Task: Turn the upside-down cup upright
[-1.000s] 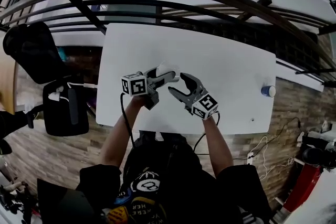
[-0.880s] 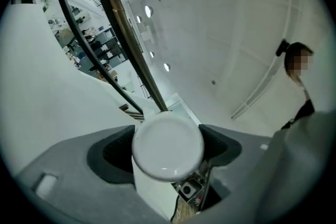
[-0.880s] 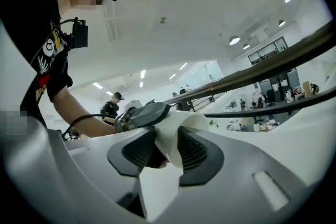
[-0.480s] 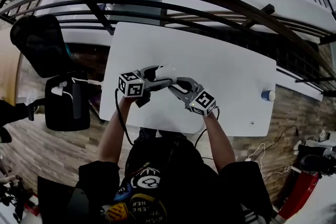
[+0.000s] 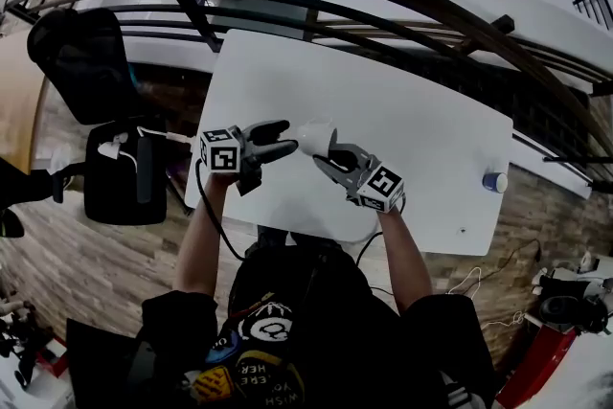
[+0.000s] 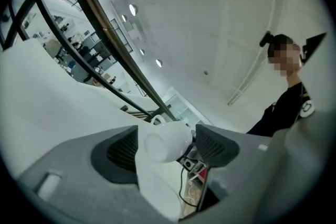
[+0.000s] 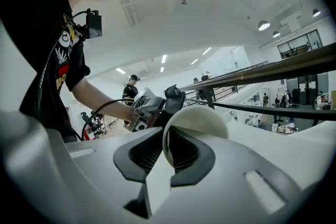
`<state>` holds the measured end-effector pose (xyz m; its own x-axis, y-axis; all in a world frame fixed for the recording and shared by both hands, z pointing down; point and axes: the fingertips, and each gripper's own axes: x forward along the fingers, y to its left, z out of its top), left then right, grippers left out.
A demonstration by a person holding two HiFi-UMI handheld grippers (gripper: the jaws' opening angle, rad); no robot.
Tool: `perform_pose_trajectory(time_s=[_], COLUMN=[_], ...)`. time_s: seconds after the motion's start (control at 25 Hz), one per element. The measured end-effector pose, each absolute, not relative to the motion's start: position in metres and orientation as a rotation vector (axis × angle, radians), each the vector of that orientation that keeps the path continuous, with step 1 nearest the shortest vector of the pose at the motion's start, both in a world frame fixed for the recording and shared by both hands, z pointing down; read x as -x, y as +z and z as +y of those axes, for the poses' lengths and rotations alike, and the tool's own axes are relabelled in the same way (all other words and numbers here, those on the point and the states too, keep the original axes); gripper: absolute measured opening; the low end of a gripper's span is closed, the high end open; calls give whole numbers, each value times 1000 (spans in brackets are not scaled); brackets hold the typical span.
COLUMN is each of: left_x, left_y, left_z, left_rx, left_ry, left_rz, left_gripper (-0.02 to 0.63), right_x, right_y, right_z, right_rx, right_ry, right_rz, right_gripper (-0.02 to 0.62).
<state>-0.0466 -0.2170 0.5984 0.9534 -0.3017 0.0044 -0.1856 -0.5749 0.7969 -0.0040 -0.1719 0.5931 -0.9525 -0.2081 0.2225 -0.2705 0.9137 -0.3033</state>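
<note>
A white cup point(image 5: 314, 134) hangs on its side just above the white table point(image 5: 421, 139), near its front middle. My right gripper point(image 5: 327, 149) has the cup's rim between its jaws, which are closing, one jaw inside the cup point(image 7: 197, 119) and one outside. The pads press on the wall. My left gripper point(image 5: 281, 140) stands open a little to the left of the cup, clear of it. In the left gripper view the cup's base point(image 6: 166, 143) faces me beyond the open jaws. The right gripper view shows the left gripper point(image 7: 151, 106) behind the cup.
A small blue-topped thing point(image 5: 494, 181) sits at the table's right edge. A black chair point(image 5: 115, 170) stands left of the table. A dark curved railing point(image 5: 383, 0) runs behind the far edge. A black cable point(image 5: 213, 206) trails from the left gripper.
The left gripper let go of the cup and drew back to the left. The right gripper's jaws closed on the cup's rim and now carry it alone.
</note>
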Motion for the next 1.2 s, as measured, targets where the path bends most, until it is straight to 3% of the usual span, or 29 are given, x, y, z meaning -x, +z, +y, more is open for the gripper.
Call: perform_pose_trajectory(time_s=[0.12, 0.16, 0.24, 0.28, 0.32, 0.44, 0.8, 1.08, 1.2], left_x=[59, 62, 66, 67, 67, 65, 48, 56, 61], left_y=[623, 632, 643, 646, 648, 652, 642, 635, 630], left_z=[-232, -234, -235, -234, -232, -224, -194, -189, -189], left_rx=[-2235, -2251, -2288, -2305, -2320, -2352, -2337, -2344, -2351], left_ry=[11, 94, 237, 298, 353, 443, 384, 352, 325], left_rz=[-558, -641, -776, -828, -869, -924, -908, -905, -927], left_gripper=[243, 155, 101, 19, 5, 3, 4, 5, 5], right_x=[-7, -12, -22, -28, -32, -41, -27, -13, -14], right_y=[629, 647, 678, 691, 703, 738, 766, 750, 719], right_z=[-188, -194, -204, -209, -212, -221, -211, -219, -224], right_rx=[-448, -467, -463, -439, -404, -293, 35, -56, -283], right_ry=[374, 314, 188, 113, 35, -89, -58, -139, -123], right_rz=[-2705, -2611, -2428, -2336, -2244, -2004, -1752, -1803, -1944], right_gripper=[32, 32, 32, 32, 32, 32, 34, 82, 51])
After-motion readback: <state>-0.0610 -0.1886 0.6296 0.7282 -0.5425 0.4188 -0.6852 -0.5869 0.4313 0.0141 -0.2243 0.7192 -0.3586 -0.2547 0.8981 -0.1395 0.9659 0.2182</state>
